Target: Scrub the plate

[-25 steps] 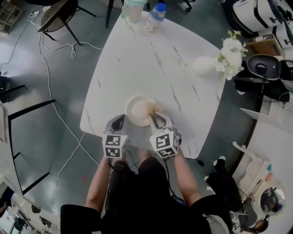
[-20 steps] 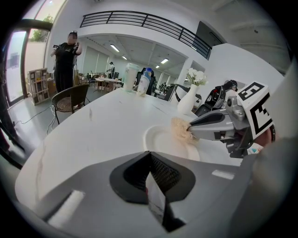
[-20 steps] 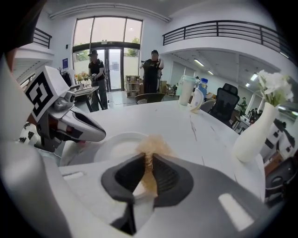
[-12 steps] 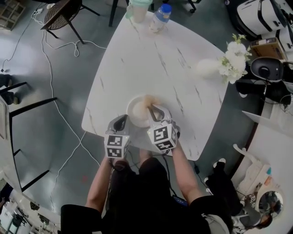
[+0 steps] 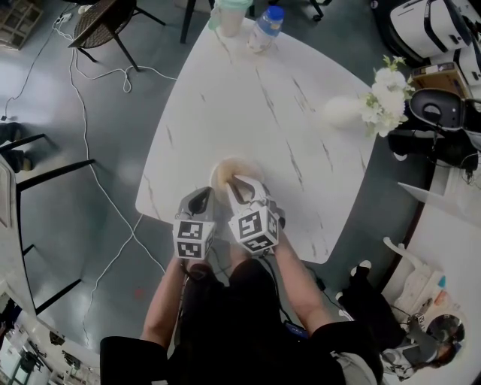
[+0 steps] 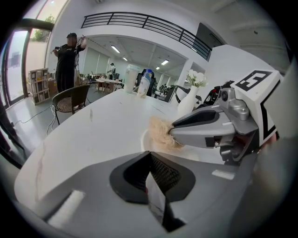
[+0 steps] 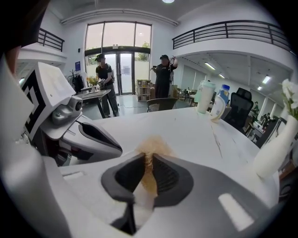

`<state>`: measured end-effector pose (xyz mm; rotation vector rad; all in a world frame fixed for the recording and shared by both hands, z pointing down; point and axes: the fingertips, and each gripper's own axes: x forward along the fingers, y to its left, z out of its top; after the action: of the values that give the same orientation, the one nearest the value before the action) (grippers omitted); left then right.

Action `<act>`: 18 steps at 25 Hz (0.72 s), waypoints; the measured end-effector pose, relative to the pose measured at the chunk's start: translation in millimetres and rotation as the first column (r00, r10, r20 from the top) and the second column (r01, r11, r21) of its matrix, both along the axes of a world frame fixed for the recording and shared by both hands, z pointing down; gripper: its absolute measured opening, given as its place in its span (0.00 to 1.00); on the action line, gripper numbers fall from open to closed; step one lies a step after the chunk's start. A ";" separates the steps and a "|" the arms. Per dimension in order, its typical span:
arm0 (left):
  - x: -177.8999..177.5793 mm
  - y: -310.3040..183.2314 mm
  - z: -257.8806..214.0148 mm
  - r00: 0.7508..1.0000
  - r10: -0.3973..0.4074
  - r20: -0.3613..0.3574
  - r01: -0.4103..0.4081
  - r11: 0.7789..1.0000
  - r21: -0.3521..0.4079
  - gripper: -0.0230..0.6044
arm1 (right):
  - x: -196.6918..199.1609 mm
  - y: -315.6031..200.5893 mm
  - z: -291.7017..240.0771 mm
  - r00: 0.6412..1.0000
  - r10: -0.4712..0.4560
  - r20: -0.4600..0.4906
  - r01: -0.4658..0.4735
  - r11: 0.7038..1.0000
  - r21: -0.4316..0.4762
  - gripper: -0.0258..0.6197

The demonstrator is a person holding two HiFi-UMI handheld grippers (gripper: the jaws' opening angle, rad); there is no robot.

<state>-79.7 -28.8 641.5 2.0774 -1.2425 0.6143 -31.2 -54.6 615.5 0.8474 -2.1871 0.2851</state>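
While we hold both grippers low at the near edge of the white table (image 5: 248, 105), the plate (image 5: 221, 177) sits flat on it, right in front of us. Our left gripper (image 5: 204, 198) has its jaws pinched almost together on the plate's near left rim. Our right gripper (image 5: 236, 183) has its jaws squeezed narrow on a tan, fuzzy scrubber (image 7: 151, 149), and the scrubber rests on the plate. Far across the table stand a white vase (image 5: 340, 110) of flowers, a bottle (image 5: 264, 27) with a blue cap and a cup (image 5: 229, 15).
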 end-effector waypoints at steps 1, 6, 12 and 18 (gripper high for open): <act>-0.2 -0.1 -0.2 1.000 -0.001 -0.001 0.001 1.000 0.001 0.05 | -2.5 2.5 0.1 1.000 -0.005 0.002 0.005 1.000 -0.003 0.12; -0.4 0.5 -0.9 1.000 0.003 0.002 -0.003 1.000 0.008 0.05 | -8.0 11.1 0.2 1.000 -0.016 0.006 0.016 1.000 -0.006 0.12; 0.6 0.5 -1.4 1.000 0.009 0.002 -0.009 1.000 0.012 0.05 | 12.5 0.4 2.5 0.999 0.040 -0.017 -0.040 0.999 0.005 0.12; 1.3 0.8 -2.0 1.000 0.007 0.004 -0.007 1.000 0.016 0.05 | 39.4 -10.1 3.1 0.993 0.104 -0.047 -0.103 0.994 0.018 0.12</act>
<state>-78.4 -27.9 639.5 2.0953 -1.2469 0.6139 8.2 -64.8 618.6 0.9687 -2.1073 0.2958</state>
